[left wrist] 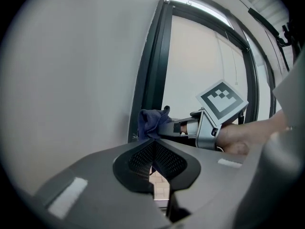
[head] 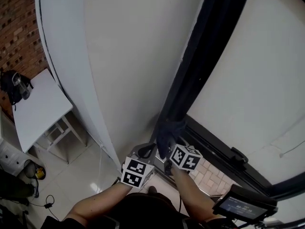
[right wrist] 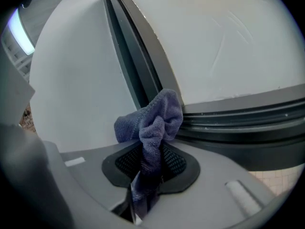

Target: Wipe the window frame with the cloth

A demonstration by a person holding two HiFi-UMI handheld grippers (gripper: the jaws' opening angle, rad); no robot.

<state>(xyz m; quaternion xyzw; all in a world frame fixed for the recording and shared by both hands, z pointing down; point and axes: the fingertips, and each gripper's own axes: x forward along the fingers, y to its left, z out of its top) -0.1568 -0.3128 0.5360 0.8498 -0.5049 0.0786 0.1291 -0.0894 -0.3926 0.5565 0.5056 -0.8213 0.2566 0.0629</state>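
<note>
- Blue-violet microfibre cloth (right wrist: 152,123) is bunched up and pinched between the jaws of the right gripper (right wrist: 151,156). A tail of it hangs down through the jaws toward 6 o'clock.
- The bunched end lies against the dark window frame (right wrist: 138,70), at the corner where the upright meets the bottom rail.
- In the head view the cloth (head: 169,130) sits at the foot of the upright (head: 205,56), at 12 o'clock from the two marker cubes.
- The left gripper (left wrist: 153,151) has its jaws pressed together with nothing between them. It is held just beside the right gripper, at its 9 o'clock.
- A pale wall (head: 128,56) runs along the frame's left side.
- A white table (head: 38,109) stands at 9 o'clock in the head view.
</note>
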